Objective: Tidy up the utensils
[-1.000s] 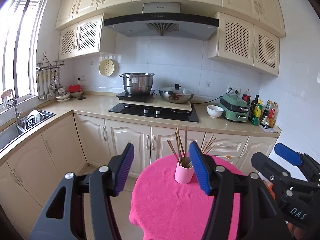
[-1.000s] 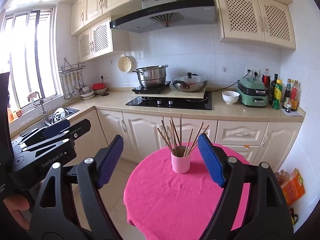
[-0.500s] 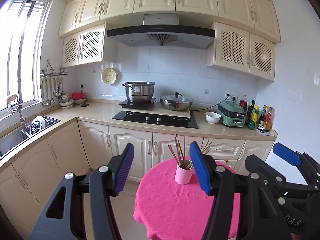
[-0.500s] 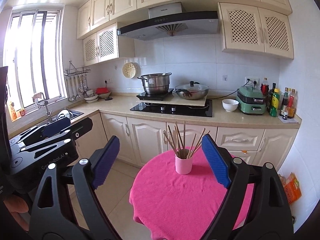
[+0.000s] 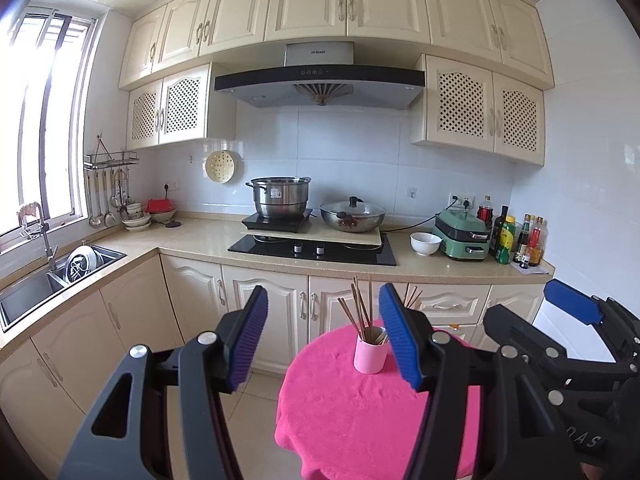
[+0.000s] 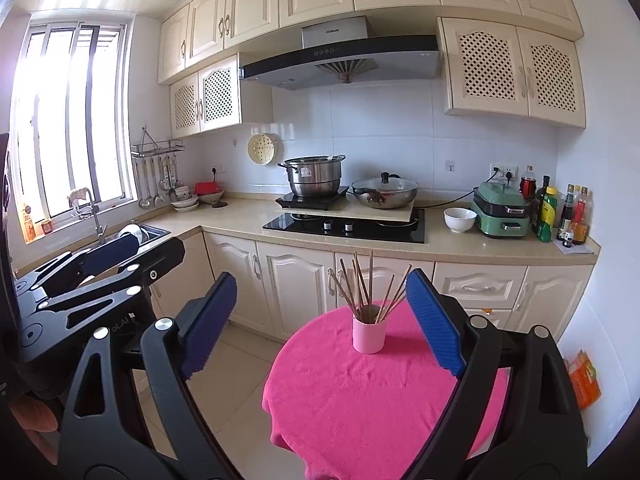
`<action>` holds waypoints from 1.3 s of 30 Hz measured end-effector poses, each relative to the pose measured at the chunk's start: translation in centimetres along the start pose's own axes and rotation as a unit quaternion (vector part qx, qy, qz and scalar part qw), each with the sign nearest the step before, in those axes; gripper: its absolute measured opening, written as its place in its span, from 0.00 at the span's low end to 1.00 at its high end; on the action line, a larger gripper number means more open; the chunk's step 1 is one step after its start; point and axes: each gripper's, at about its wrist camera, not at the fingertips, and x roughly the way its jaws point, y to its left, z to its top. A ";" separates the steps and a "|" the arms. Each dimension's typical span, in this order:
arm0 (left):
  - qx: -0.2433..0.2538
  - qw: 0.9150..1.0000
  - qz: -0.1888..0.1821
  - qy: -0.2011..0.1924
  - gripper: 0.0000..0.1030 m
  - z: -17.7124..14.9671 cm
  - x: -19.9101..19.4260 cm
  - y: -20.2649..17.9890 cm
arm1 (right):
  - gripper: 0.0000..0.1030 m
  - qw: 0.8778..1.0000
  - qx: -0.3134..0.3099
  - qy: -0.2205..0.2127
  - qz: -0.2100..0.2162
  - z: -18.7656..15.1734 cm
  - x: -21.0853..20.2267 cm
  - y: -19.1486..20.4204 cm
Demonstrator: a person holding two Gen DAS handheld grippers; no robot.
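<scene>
1. Chopsticks stand fanned in the pink cup near the far edge of the pink-clothed table.
2. Left gripper: jaws apart, empty.
3. Right gripper: jaws apart, empty, framing the cup, probably for approach.

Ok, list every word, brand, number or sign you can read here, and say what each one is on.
"ROBAM": on the range hood.
"DAS": partial letters on the right tool's body, seen from the left wrist view.
"o.AI": partial letters on the left tool's body, seen from the right wrist view.
Sticker on the steel pot: too small to read.
Labels on the bottles: too blurred to read.
</scene>
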 end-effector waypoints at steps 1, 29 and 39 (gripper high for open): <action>0.001 1.000 0.001 0.000 0.56 0.0 -0.1 0.0 | 0.83 1.000 0.000 0.000 0.000 0.0 0.0 0.0; 0.010 1.000 0.005 0.003 0.56 0.3 0.3 -0.4 | 0.84 1.000 0.008 0.005 0.004 0.5 -0.1 -1.1; 0.013 1.000 0.003 0.003 0.56 0.4 0.9 -0.5 | 0.84 1.000 0.010 0.008 0.003 0.7 0.3 -1.3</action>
